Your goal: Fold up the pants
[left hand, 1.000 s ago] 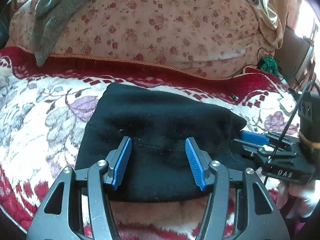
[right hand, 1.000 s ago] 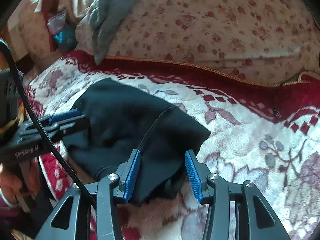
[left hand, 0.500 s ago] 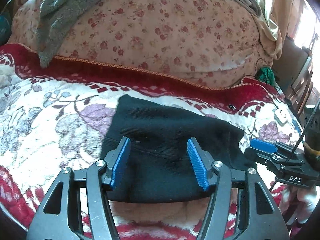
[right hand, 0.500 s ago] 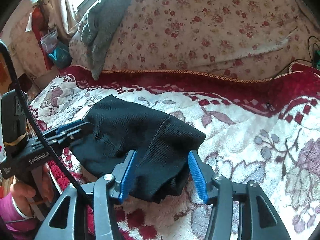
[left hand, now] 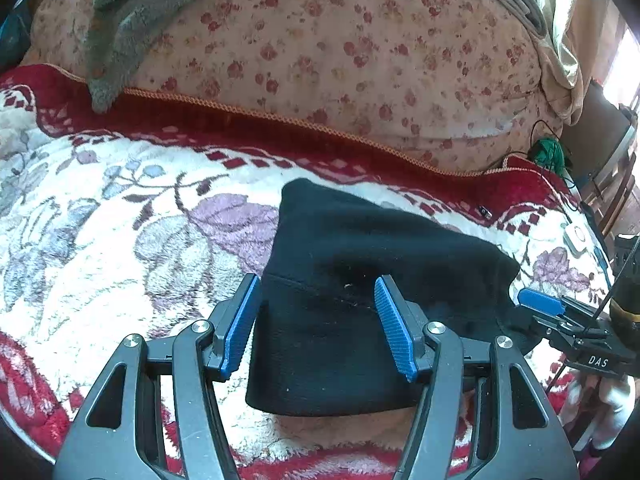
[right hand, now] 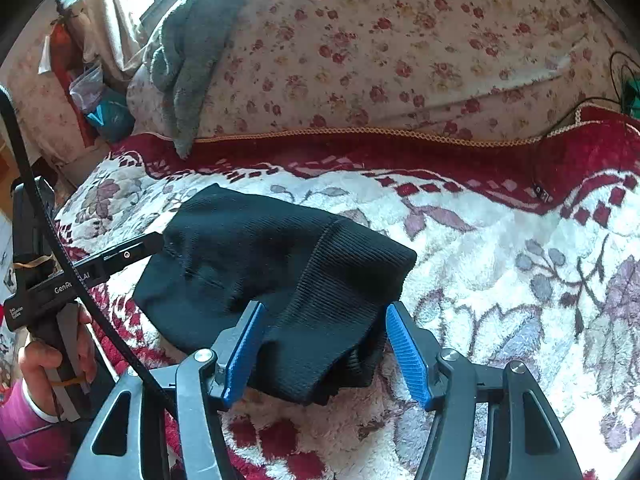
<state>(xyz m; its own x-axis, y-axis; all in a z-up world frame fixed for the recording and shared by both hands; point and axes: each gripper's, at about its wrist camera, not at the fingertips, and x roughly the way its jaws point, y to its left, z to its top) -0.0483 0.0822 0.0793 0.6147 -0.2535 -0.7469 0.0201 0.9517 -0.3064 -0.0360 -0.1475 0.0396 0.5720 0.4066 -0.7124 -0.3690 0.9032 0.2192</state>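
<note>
The black pants (left hand: 360, 280) lie folded into a compact bundle on the floral blanket (left hand: 120, 232), near its front edge; they also show in the right wrist view (right hand: 272, 264). My left gripper (left hand: 318, 324) is open, its blue pads straddling the bundle's near left part, holding nothing. My right gripper (right hand: 326, 350) is open, jaws either side of the bundle's thick near right corner. The right gripper also shows in the left wrist view (left hand: 560, 320), at the bundle's right edge. The left gripper shows in the right wrist view (right hand: 132, 252) at the bundle's left edge.
A large flowered pillow (left hand: 340, 52) lies across the back with a grey towel (left hand: 132, 20) draped over its left end. A red blanket border (left hand: 280, 140) runs in front of it. A green cable bundle (left hand: 548, 152) and furniture sit at the far right.
Both grippers have drawn back and shifted left a little; the bundle sits more to the right in the left wrist view. Both stayed open. The pants have not changed shape.
</note>
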